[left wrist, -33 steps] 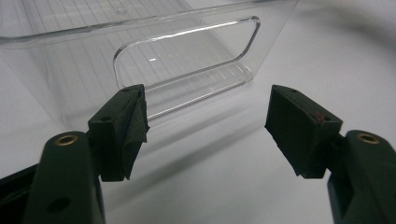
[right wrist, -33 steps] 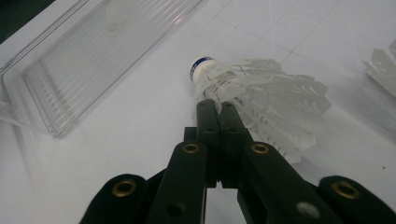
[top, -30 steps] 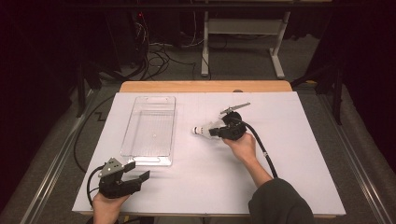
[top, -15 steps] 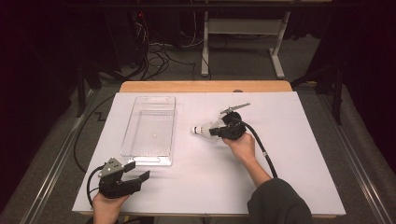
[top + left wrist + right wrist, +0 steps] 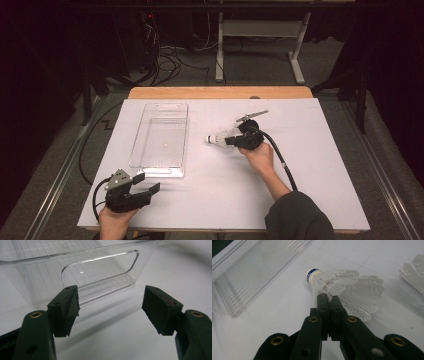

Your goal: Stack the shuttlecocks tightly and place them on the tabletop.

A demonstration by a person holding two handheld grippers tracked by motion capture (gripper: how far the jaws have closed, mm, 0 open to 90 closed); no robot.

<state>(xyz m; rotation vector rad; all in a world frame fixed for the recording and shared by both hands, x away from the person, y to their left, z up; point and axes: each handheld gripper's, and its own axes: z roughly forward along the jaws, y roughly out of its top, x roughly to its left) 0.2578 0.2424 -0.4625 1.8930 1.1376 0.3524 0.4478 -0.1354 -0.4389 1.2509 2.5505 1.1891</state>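
Pinching the shuttlecock (image 5: 342, 287) by its feathers, your right gripper (image 5: 235, 139) has its jaws closed at the sheet's centre, at three o'clock from the clear tray (image 5: 161, 140); your left gripper (image 5: 111, 311) gapes empty.

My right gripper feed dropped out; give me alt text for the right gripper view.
The right hand-held gripper is shut on a feather of a white shuttlecock lying on the white table. A clear plastic tray sits upper left.
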